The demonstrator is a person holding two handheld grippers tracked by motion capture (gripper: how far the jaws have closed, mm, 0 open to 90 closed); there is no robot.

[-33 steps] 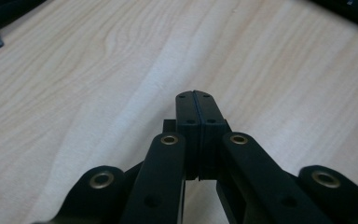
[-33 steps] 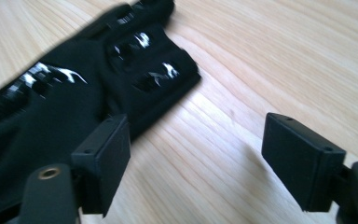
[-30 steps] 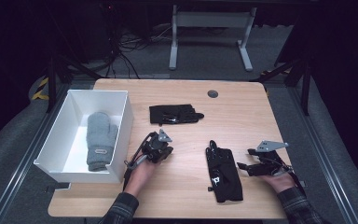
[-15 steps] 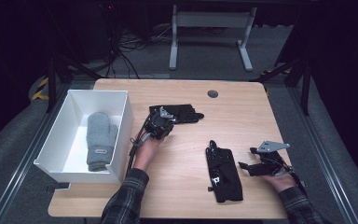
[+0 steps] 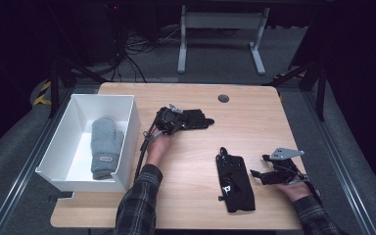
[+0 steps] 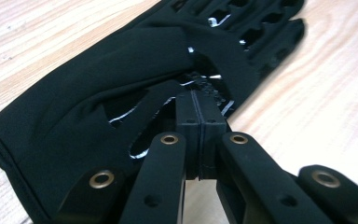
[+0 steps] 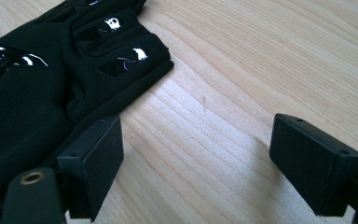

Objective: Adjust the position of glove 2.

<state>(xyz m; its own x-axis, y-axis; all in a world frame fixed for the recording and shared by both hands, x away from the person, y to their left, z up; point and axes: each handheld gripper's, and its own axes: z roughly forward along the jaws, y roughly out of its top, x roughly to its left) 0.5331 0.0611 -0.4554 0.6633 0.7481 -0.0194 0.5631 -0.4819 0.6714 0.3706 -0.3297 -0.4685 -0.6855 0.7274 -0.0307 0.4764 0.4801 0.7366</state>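
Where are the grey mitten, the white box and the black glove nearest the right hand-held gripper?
grey mitten [image 5: 105, 144], high view, middle of its palm.
white box [image 5: 133, 128], high view, its right wall.
black glove [image 5: 235, 178], high view, centre of its back, left of the right hand-held gripper [image 5: 260, 174].

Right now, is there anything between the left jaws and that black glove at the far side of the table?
Nothing visible. The left gripper is already over the far black glove, its jaws shut together above the fabric. Bare table lies around the glove.
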